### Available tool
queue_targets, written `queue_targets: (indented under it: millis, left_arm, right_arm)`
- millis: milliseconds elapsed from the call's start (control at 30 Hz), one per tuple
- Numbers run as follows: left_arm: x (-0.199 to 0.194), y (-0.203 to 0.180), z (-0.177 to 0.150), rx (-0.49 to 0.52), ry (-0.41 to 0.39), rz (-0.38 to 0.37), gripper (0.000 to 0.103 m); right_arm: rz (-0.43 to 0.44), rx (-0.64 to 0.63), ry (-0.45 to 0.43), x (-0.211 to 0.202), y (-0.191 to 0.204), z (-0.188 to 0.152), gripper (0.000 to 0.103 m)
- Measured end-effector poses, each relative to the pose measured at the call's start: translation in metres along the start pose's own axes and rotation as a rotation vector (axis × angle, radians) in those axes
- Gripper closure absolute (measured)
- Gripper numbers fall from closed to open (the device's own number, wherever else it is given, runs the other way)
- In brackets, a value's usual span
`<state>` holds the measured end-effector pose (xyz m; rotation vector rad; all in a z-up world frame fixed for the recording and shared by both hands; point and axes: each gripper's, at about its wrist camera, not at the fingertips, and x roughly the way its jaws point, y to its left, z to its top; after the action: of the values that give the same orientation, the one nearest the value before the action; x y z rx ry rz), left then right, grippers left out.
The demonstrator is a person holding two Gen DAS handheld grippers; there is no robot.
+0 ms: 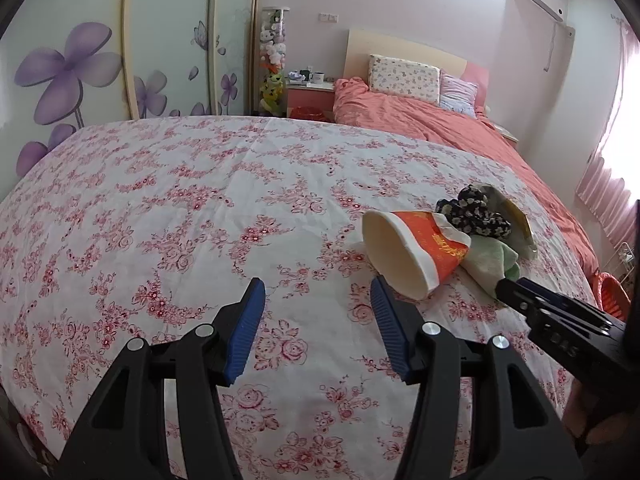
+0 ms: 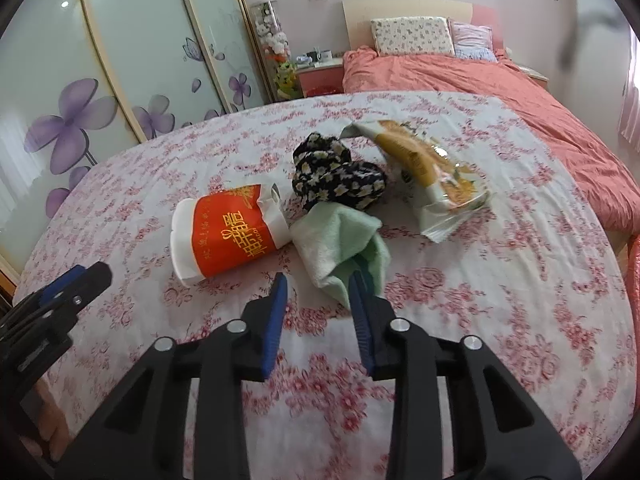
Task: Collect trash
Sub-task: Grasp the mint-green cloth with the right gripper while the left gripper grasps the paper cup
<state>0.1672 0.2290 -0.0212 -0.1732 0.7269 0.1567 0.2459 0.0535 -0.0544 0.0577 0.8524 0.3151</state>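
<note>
Soft daylight floods in from the pink curtains (image 1: 612,184) on the right, blowing out to white glare at that edge. The flowered bedspread (image 1: 200,208) is evenly lit, with only faint shadows. Both fisheye views bend the wardrobe doors (image 2: 132,52) into curves and darken at the corners. The right wrist view is slightly smeared, the snack wrapper (image 2: 436,176) blurred.

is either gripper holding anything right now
No. Both the left gripper and the right gripper are open; the right's tips are at the green cloth.

Red-and-white cup (image 2: 224,232); pale-green cloth (image 2: 340,244)
</note>
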Motion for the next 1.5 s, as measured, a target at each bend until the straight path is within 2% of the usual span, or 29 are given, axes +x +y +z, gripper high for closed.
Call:
queue_targets:
  millis: [133, 300, 600, 833, 1000, 1133, 1167, 1233, 1333, 1500]
  left_arm:
    - [0.002, 0.000, 0.000, -0.004, 0.008, -0.012, 0.048]
    - [0.006, -0.007, 0.003, 0.001, 0.019, -0.044, 0.048]
    - [0.015, -0.031, 0.005, 0.025, 0.042, -0.113, 0.048]
    - [0.027, -0.039, 0.006, 0.022, 0.071, -0.137, 0.048]
    - [0.045, -0.040, 0.009, 0.002, 0.110, -0.148, 0.048]
    - [0.053, -0.040, 0.007, -0.027, 0.146, -0.211, 0.062]
    - [0.053, -0.041, 0.007, -0.026, 0.146, -0.217, 0.064]
    - [0.052, -0.044, 0.006, -0.025, 0.142, -0.234, 0.077]
    - [0.048, -0.049, 0.006, -0.028, 0.129, -0.258, 0.085]
    - [0.041, -0.058, 0.009, -0.014, 0.099, -0.271, 0.092]
  right_arm:
    - [-0.023, -0.003, 0.023, 0.014, 0.001, 0.002, 0.077]
    - [-0.008, -0.008, 0.041, 0.023, -0.001, 0.003, 0.096]
    - [0.019, -0.012, -0.016, -0.017, -0.016, -0.009, 0.098]
    - [-0.047, -0.006, -0.104, -0.071, -0.044, -0.016, 0.098]
    - [-0.089, 0.031, -0.124, -0.088, -0.070, -0.019, 0.098]
    - [-0.109, 0.058, -0.120, -0.092, -0.084, -0.026, 0.098]
    - [-0.112, 0.062, -0.119, -0.093, -0.086, -0.028, 0.098]
    - [-0.119, 0.071, -0.117, -0.095, -0.091, -0.031, 0.098]
    - [-0.125, 0.082, -0.116, -0.096, -0.095, -0.034, 0.098]
    - [-0.135, 0.095, -0.115, -0.100, -0.097, -0.040, 0.098]
